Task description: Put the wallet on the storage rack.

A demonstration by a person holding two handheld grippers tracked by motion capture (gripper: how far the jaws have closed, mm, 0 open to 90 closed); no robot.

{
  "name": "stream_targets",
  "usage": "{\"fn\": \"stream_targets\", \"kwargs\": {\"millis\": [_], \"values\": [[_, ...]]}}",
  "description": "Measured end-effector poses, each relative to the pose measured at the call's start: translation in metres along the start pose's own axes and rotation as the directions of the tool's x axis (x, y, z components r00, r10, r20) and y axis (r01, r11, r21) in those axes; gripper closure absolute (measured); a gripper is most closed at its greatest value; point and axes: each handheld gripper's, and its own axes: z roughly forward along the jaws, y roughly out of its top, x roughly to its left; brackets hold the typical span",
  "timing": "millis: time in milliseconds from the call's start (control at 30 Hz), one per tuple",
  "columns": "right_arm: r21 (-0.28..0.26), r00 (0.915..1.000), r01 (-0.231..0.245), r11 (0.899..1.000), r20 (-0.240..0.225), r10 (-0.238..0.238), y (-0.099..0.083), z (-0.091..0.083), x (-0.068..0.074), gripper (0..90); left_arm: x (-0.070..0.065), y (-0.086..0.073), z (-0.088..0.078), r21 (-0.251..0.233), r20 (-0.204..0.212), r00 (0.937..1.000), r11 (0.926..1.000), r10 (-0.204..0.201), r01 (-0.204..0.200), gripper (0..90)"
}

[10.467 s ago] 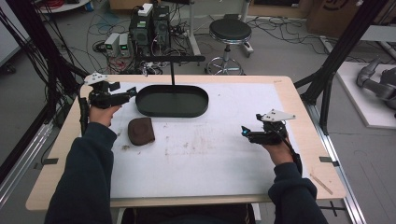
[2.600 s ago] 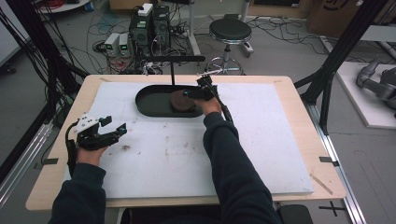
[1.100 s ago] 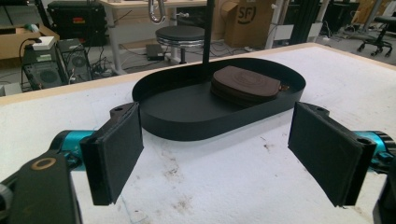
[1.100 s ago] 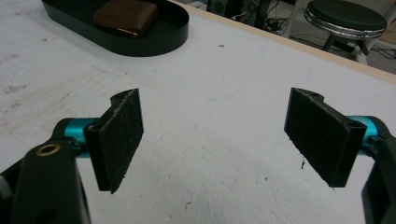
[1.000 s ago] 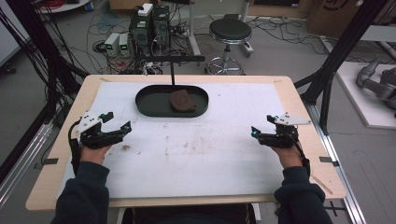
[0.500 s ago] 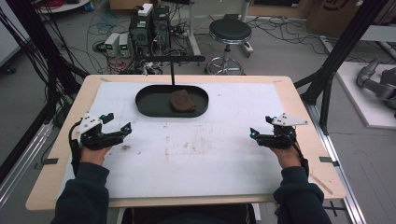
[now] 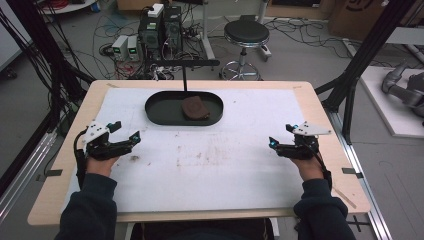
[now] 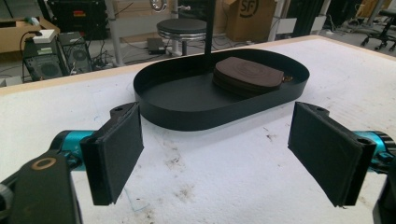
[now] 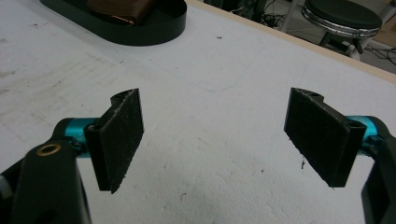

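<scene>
Two grippers: held apart over the table, nothing gripped.
Table [image 7: 320,107]: covered by a stained white sheet.
Tray [image 7: 159,111]: black oval, set at the far middle.
Pouch [image 7: 194,108]: brown, laid inside the tray.
Left gripper [image 7: 126,135]: jaws spread wide.
Right gripper [image 7: 280,137]: jaws spread wide.

Your table [image 7: 320,107]: pale wood edge, white stained cover over top. Beyond its far edge, grey floor [image 7: 295,55] strewn with cables. Round black stool [image 7: 246,32] on chrome base just past far edge. Left of stool, computer towers [image 7: 161,25] and small boxes on floor. Right of table, black frame struts [image 7: 372,47] slant upward; cardboard box [image 7: 360,12] behind them. White platform [image 7: 392,107] farther right.
</scene>
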Motion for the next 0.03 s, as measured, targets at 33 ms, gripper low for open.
{"fn": "stream_targets", "kwargs": {"millis": [33], "values": [[-0.001,1.0,0.001,1.0,-0.001,-0.001,-0.0004,-0.0001,-0.0006,20.1,0.0,-0.0001,0.0003,0.002,0.0,1.0,1.0,-0.001,0.001,17.8]]}}
